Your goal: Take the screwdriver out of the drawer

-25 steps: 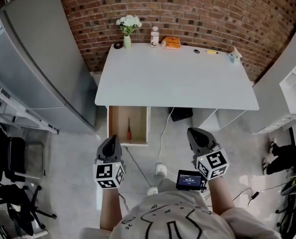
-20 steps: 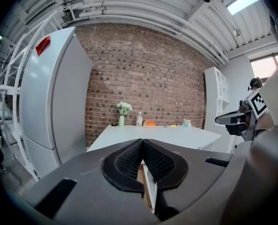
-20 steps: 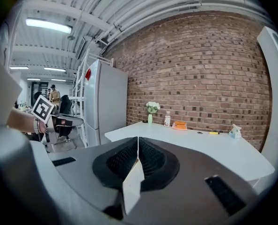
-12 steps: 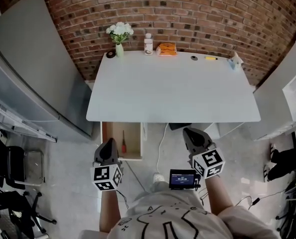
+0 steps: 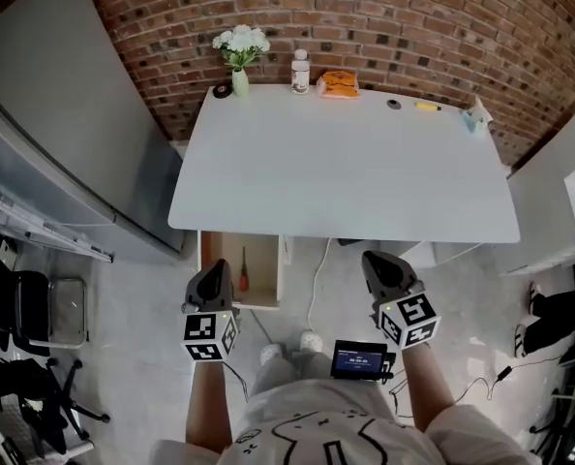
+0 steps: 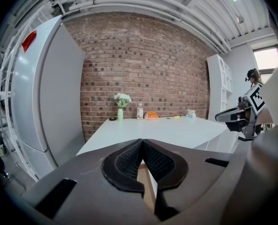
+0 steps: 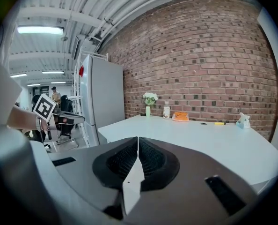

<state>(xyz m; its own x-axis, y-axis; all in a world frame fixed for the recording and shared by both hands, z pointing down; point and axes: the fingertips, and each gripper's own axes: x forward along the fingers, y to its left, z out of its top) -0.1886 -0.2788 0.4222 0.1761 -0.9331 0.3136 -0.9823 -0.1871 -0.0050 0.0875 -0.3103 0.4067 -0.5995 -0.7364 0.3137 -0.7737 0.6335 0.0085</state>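
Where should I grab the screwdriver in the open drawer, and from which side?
Grip the screwdriver by its red handle, coming straight down from above with the left gripper, fingers closing across the handle. It lies flat along the drawer, handle toward the drawer front, and the drawer walls likely block side approaches.

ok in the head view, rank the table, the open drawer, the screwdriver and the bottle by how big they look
1. table
2. drawer
3. bottle and screwdriver: about alike in length. The bottle looks wider, but it stands farther from the camera, so no firm rank.
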